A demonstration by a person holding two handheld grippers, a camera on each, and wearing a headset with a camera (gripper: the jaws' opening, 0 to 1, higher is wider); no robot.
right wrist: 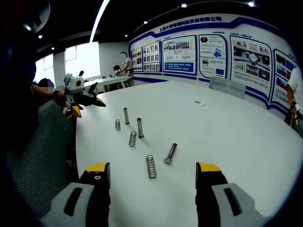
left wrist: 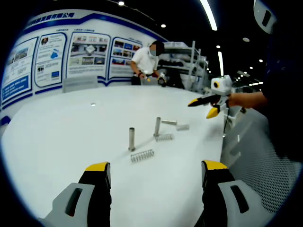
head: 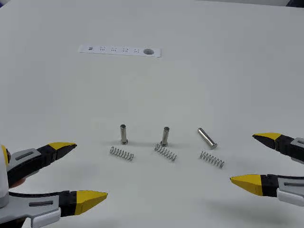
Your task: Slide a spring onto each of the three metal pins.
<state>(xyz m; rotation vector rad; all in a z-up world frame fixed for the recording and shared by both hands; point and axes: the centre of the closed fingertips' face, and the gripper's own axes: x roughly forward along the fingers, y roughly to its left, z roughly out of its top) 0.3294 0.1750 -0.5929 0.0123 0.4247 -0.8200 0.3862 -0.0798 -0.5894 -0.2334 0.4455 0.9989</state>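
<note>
The left gripper [head: 90,170] and right gripper [head: 242,157], wide open and empty, flank three pins [head: 123,134] and springs [head: 121,153] near the table's [head: 213,71] front edge; the toppled right pin [head: 207,137] likely needs steadying while threading.

Open table [head: 213,71] all around the pins [head: 165,136] and springs [head: 165,152]
</note>
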